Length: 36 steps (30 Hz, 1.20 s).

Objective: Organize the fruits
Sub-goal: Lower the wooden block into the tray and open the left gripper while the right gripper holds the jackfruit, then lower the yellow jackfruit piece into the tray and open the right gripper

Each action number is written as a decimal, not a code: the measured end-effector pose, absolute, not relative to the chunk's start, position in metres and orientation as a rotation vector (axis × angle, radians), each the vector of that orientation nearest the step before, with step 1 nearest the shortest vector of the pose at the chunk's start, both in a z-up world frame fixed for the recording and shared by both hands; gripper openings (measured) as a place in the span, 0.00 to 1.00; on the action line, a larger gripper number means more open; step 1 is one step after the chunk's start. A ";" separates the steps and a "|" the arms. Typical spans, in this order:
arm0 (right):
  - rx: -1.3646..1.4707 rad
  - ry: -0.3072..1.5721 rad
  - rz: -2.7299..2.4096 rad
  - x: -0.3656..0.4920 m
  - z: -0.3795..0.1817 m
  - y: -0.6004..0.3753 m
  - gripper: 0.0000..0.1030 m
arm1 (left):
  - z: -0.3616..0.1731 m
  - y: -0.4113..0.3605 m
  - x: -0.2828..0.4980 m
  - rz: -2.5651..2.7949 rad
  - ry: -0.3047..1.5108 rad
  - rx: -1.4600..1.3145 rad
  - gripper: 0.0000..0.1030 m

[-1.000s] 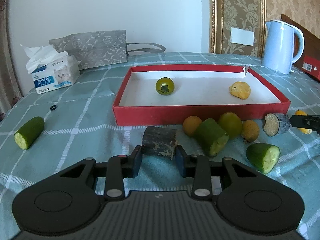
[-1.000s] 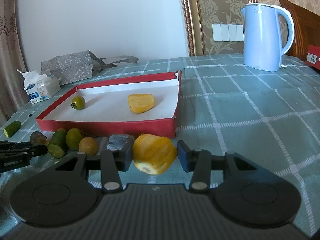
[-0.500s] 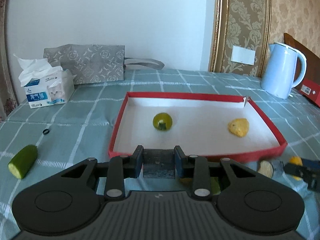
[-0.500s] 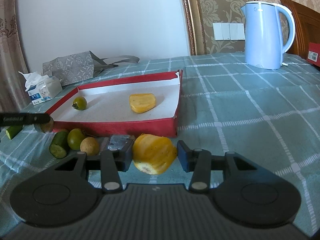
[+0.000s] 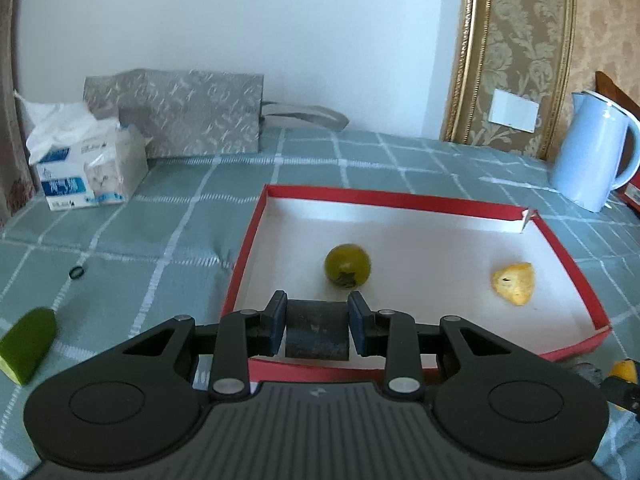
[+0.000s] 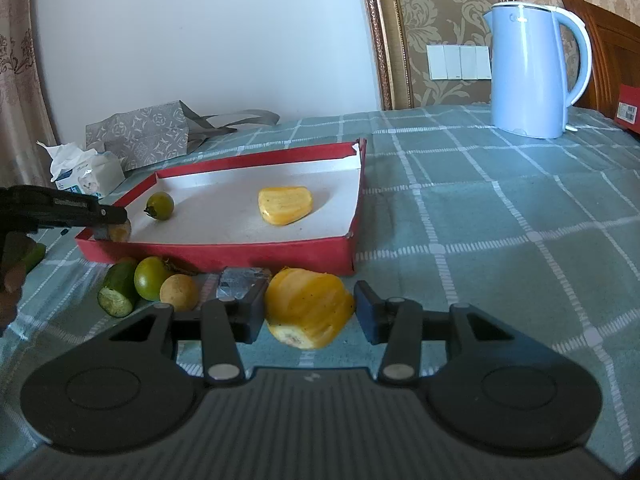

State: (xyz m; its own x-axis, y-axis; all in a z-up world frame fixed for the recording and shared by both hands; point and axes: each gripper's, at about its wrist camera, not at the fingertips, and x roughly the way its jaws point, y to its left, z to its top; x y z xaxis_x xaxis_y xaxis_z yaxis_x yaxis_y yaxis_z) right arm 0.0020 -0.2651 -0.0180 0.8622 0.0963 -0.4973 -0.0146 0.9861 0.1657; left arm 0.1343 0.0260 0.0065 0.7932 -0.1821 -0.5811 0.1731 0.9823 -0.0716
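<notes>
Progress check: the red tray (image 5: 576,280) has two items in it so far, a green round fruit (image 5: 347,266) near the middle and a yellow chunk (image 5: 514,283) toward its right side. Left gripper (image 5: 316,330) is clamped on a dark cut piece (image 5: 316,334) and sits over the tray's near rim, so that piece looks like number three, carried but not yet set down. In the right wrist view the same piece hangs just over the tray's near-left corner, pale cut face showing. Right gripper (image 6: 309,312) has a yellow peeled chunk (image 6: 308,308) between its jaws, low over the tablecloth (image 6: 500,216) in front of the tray; the left pad touches it, the right pad shows a sliver of gap, so I can't tell if it's truly gripped or just straddled. Left on the cloth in front of the tray: a cucumber end (image 6: 118,290), a green fruit (image 6: 152,278), a small tan fruit (image 6: 179,293), and a dark foil-like piece (image 6: 240,282). Another cucumber piece (image 5: 26,344) lies well apart on the far left. My read: under half done, with at least five more transfers after these two.
</notes>
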 end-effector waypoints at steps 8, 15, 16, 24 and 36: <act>0.154 0.541 0.050 0.006 -0.020 -0.266 0.42 | 0.000 0.044 0.114 -0.170 0.565 -0.093 0.49; 0.144 0.537 0.039 0.005 -0.020 -0.264 0.42 | 0.004 0.046 0.066 -0.125 0.431 -0.036 0.63; 0.143 0.534 0.037 0.004 -0.020 -0.265 0.42 | 0.004 0.048 0.062 -0.128 0.432 -0.039 0.66; 0.061 0.458 0.034 -0.002 -0.006 -0.253 0.42 | -0.007 0.060 0.059 -0.161 0.532 -0.095 0.66; -0.014 0.555 0.045 0.082 0.013 -0.236 0.42 | -0.014 0.057 0.062 -0.153 0.575 -0.064 0.66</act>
State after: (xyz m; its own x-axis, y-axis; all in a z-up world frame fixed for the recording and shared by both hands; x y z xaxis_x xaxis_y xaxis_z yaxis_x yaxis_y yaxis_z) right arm 0.0821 -0.2359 0.0128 0.8490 0.0388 -0.5270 -0.0465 0.9989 -0.0013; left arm 0.0624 0.0568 -0.0141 0.8284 -0.1616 -0.5363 0.1257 0.9867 -0.1031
